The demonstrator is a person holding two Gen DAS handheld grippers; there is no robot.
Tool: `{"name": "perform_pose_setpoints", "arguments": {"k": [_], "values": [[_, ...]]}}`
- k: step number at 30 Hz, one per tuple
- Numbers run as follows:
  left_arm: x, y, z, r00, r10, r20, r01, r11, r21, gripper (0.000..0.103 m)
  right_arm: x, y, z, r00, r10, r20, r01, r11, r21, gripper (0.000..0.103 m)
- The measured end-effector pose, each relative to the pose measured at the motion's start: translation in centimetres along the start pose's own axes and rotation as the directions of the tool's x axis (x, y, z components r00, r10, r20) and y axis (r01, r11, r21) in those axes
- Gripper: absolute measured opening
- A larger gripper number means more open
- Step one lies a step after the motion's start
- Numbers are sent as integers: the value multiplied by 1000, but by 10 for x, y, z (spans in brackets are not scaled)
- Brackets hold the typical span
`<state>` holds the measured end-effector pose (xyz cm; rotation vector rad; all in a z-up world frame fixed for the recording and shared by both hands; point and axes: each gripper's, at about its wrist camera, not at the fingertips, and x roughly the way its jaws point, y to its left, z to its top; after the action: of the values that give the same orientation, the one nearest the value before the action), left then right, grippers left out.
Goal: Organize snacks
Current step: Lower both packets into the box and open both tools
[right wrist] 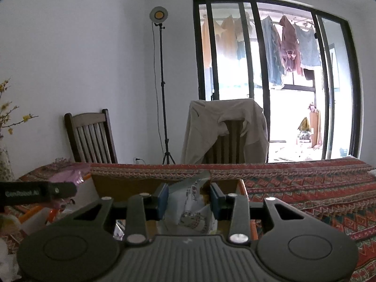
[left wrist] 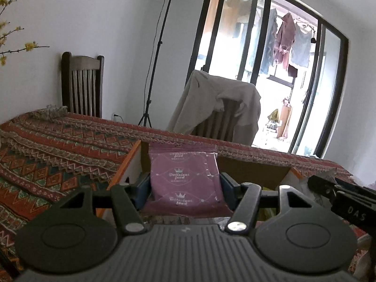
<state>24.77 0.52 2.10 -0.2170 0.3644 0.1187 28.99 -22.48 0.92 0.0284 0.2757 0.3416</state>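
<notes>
**Two snack packets held over the box**

My left gripper point(left wrist: 185, 186) is clamped on a purple snack packet point(left wrist: 184, 176), its blue pads point(left wrist: 143, 189) pressing the flat, glossy foil from both sides; the packet stands upright, printed with white crowns and script, its crimped top edge toward the far side. My right gripper point(right wrist: 189, 198) is closed on a crinkled white snack bag point(right wrist: 188, 209) with grey line drawings, the soft plastic bunched and creased between the pads.

Both packets hang over an open cardboard box point(left wrist: 253, 171) with orange-edged flaps point(left wrist: 122, 166) folded outward; its brown inner wall shows just beyond each packet. In the right wrist view my left gripper's dark finger point(right wrist: 37, 191) sits near on the left, and more loose wrappers lie below it.

The table wears a woven tablecloth point(right wrist: 305, 192) in red, green and cream zigzags, rumpled on the left, smooth and bare on the right. Past the far edge stand a slatted wooden chair point(right wrist: 90, 136), a chair draped with a beige jacket point(right wrist: 223, 127), and a lamp tripod point(right wrist: 162, 89)
</notes>
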Motion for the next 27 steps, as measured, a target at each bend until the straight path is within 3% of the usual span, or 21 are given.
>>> {"name": "perform_pose_setpoints", "arguments": {"k": [4, 5, 6, 7, 8, 9, 11, 27], "values": [[-2, -2, -3, 1000, -9, 17, 8, 1000, 20, 63, -1, 2, -4, 1000, 6, -14, -6, 1000, -10, 37], [-3, -2, -4, 1000, -11, 27, 10, 1000, 21, 66, -1, 3, -5, 1000, 7, -18, -7, 1000, -12, 38], [-5, -2, -4, 999, -16, 38, 16, 1000, 21, 77, -1, 3, -6, 1000, 10, -23, -11, 1000, -11, 40], [-7, -1, -4, 998, -25, 52, 24, 1000, 13, 84, -1, 3, -7, 1000, 9, -23, -9, 1000, -8, 47], [-9, -1, -4, 998, -25, 65, 25, 1000, 4, 99, -2, 3, -9, 1000, 8, -24, -8, 1000, -5, 58], [-12, 0, -4, 997, -19, 79, 20, 1000, -3, 103, -2, 3, -9, 999, 15, -29, -15, 1000, -1, 66], [-17, -1, -3, 994, -12, 111, 13, 1000, -8, 103, -5, 2, -10, 999, 27, -28, -27, 1000, 7, 101], [-21, -2, -3, 994, 12, 112, -10, 1000, -13, 103, -12, 4, -8, 1000, -13, -23, 13, 1000, -9, 103]]}}
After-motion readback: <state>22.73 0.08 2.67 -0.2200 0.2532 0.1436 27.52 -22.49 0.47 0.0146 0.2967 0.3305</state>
